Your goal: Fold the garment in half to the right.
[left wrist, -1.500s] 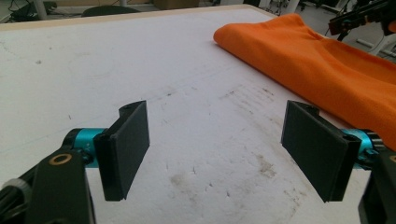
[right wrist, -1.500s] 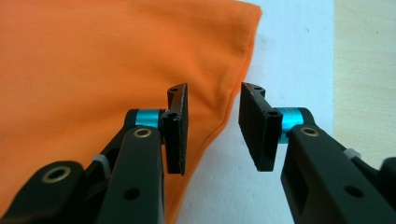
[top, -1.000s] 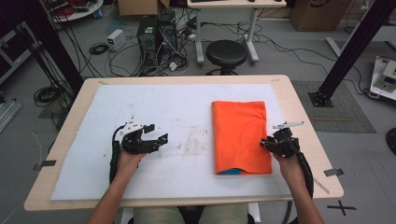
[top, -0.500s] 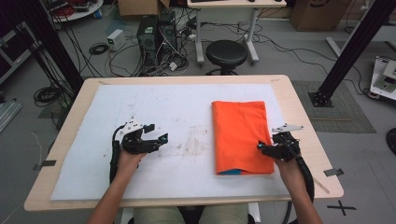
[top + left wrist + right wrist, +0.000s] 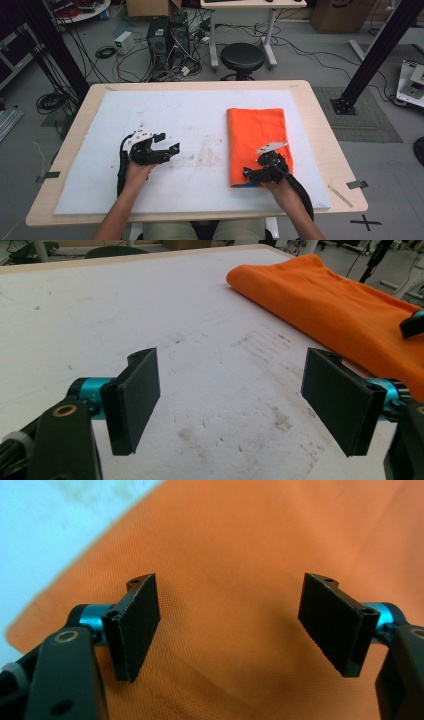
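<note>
Both forearms come in from the near edge of the high view, one on each side. The left hand [image 5: 134, 170] holds the left gripper [image 5: 167, 142] low on the left, pointing right and slightly far, its jaws standing wide apart with nothing between them. The right hand [image 5: 282, 190] holds the right gripper [image 5: 248, 175] on the right, pointing left; its jaws have just been opening and gape wide, gripping nothing.
</note>
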`<state>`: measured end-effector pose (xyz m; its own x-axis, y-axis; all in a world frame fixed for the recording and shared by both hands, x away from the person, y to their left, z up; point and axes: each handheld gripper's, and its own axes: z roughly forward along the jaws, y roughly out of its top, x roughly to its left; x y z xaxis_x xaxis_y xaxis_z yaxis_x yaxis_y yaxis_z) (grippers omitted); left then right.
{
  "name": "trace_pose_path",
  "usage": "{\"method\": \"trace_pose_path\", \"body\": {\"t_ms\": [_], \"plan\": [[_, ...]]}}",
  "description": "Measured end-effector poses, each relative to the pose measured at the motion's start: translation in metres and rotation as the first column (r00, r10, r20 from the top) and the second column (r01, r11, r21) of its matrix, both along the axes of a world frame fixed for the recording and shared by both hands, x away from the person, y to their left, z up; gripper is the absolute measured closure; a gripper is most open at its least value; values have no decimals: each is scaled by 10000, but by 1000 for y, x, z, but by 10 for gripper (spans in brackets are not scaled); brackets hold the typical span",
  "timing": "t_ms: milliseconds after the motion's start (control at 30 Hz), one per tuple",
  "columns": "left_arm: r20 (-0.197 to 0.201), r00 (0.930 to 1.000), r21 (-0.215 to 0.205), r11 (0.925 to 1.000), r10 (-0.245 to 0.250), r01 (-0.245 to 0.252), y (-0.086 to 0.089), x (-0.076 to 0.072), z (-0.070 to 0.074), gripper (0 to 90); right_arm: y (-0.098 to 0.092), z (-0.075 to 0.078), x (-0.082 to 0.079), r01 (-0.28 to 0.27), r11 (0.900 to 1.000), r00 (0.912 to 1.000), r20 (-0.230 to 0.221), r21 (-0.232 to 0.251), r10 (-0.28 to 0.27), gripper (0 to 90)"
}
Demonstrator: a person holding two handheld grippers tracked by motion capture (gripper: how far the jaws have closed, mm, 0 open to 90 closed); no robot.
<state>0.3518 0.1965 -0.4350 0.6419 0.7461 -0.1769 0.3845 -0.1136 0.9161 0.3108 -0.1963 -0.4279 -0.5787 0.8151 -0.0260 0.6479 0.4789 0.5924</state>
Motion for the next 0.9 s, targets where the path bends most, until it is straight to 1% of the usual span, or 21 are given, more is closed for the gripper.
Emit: {"method": "trace_pose_path", "body": {"t_ms": [33, 100, 200, 233, 300, 333, 367, 433, 467, 500, 533, 567, 700, 767, 800, 833, 900], "plan": [[-1, 10000, -8, 10000, 5, -5, 0, 0, 0, 236, 1, -4, 0, 15, 10000, 10000, -49, -14, -15, 250], [10, 10000, -14, 10000, 12, -12, 0, 0, 1, 236, 0, -5, -1, 64, 9998, 10000, 62, 208, -66, 250], [-28, 10000, 2, 10000, 9, -9, 0, 0, 0, 236, -9, 5, -5, 157, 9971, 9992, 359, 751, -184, 249], [-35, 10000, 16, 10000, -4, 4, 0, 1, 0, 236, -15, 11, -8, 284, 9943, 9977, 578, 1032, -345, 250], [-40, 10000, 16, 10000, -2, 2, -1, 0, -1, 236, -26, 19, -13, 519, 9909, 9941, 878, 1245, -632, 260], [-35, 10000, 3, 10000, 9, -9, -1, 0, -1, 236, -33, 22, -15, 681, 9903, 9916, 1017, 1211, -806, 264], [-26, 10000, 6, 10000, -7, 7, -1, 0, 0, 236, -40, 23, -15, 869, 9904, 9893, 1073, 1072, -984, 265], [-16, 10000, -9, 10000, -6, 6, -2, 0, 0, 236, -52, 21, -17, 1328, 9893, 9840, 1111, 610, -1390, 274], [-3, 10000, 4, 10000, -22, 22, -2, 0, 0, 236, -57, 19, -17, 1578, 9868, 9807, 1110, 363, -1609, 283], [-10, 10000, 1, 10000, -14, 14, -2, 0, 0, 236, -62, 16, -18, 1728, 9848, 9787, 1093, 178, -1737, 311], [-8, 10000, 14, 10000, -23, 23, -2, 0, 0, 236, -66, 13, -18, 1813, 9834, 9787, 987, -39, -1800, 339], [-8, 10000, 21, 10000, -34, 34, -2, 1, 0, 236, -69, 9, -19, 1947, 9805, 9769, 958, -278, -1912, 339], [-15, 10000, 4, 10000, -33, 33, -2, 1, 0, 236, -80, -6, -19, 2367, 9684, 9707, 622, -788, -2322, 341], [-19, 10000, -13, 10000, -12, 12, -2, 1, 0, 236, -86, -8, -21, 2490, 9670, 9679, 500, -539, -2464, 342], [-31, 10000, -2, 10000, 8, -8, -1, 2, 0, 236, -88, -6, -22, 2559, 9657, 9658, 555, -449, -2533, 341], [-41, 10000, 1, 10000, 5, -5, -1, 2, 0, 236, -90, -3, -23, 2616, 9648, 9635, 653, -261, -2595, 340], [-39, 10000, -11, 10000, -9, 9, 0, 2, 0, 236, -92, 6, -23, 2562, 9665, 9625, 885, 139, -2564, 310]]}}
